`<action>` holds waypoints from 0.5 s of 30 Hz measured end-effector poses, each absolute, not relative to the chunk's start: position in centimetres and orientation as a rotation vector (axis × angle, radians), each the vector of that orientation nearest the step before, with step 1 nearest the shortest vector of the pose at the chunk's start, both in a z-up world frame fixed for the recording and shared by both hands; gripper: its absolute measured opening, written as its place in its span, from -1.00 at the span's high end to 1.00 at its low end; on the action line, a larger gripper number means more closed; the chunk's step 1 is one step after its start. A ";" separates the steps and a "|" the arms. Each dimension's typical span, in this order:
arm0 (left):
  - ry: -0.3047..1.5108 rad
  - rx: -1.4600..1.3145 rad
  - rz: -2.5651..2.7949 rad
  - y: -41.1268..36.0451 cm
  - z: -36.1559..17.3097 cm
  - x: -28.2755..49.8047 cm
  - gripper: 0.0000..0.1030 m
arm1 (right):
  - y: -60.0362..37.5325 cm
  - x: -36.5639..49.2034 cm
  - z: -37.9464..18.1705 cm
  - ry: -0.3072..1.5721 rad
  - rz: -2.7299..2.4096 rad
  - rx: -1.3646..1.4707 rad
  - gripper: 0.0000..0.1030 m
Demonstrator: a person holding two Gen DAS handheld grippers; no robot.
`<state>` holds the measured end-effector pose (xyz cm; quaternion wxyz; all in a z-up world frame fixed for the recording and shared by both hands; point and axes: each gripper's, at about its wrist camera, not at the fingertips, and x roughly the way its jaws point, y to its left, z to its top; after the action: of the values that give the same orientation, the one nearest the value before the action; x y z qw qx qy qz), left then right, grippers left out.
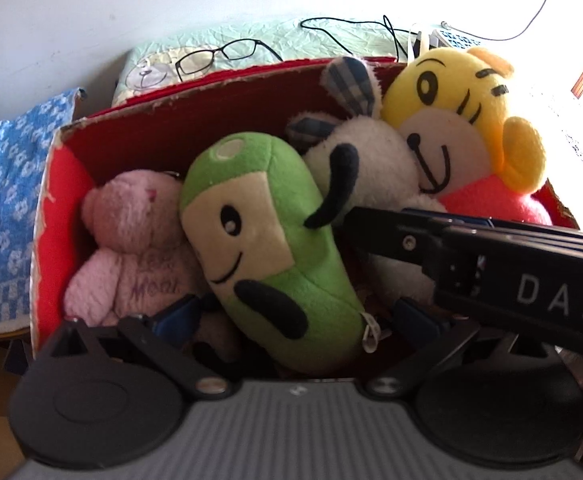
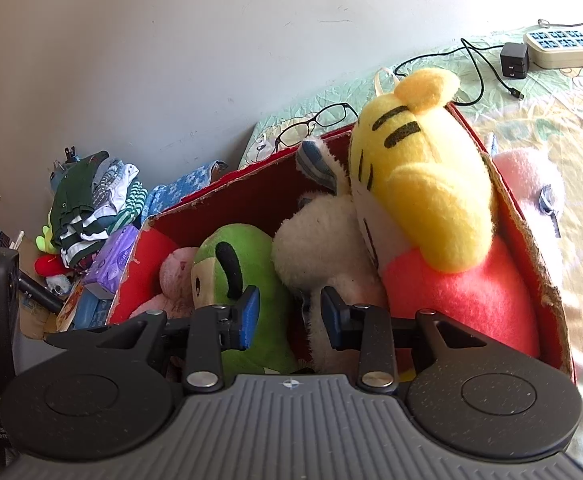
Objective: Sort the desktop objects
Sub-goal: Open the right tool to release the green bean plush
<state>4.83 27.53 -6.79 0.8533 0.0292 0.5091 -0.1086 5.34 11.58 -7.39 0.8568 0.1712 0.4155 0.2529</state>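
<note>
Green bean-shaped plush toy (image 1: 267, 248) lies in the red cardboard box (image 1: 195, 120), wedged among 3 other plushes, straddled untouched by the fully spread left gripper (image 1: 297, 316), while the partly open, empty right gripper (image 2: 289, 316) risks snagging it.

The left wrist view looks steeply down from just above the near edge of the red box (image 1: 139, 120), close over the green toy (image 1: 267, 248), which fills its centre; the wall lies beyond the far rim; the right gripper's (image 1: 355, 220) black body crosses in from the right. The right wrist view looks down less steeply from the box's (image 2: 227, 196) near right side, facing left across it toward the wall and a clothes pile (image 2: 91, 204). Both views share the box, the green toy (image 2: 239, 276), the yellow toy (image 1: 459, 120) (image 2: 423, 184) and the glasses (image 1: 223, 56) (image 2: 315, 124).
</note>
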 end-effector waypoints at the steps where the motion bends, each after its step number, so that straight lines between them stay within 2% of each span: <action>1: 1.071 0.060 -0.228 27.5 -6.9 4.8 -0.99 | 11.6 5.3 -7.4 0.872 0.532 0.357 0.30; 15: 1.056 0.045 -0.234 27.5 -7.4 4.6 -0.99 | 12.2 5.2 -7.9 0.892 0.522 0.316 0.30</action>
<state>4.59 27.52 -7.44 0.8570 0.0214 0.5027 -0.1112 5.17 12.25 -7.90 0.8574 0.1505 0.4247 0.2486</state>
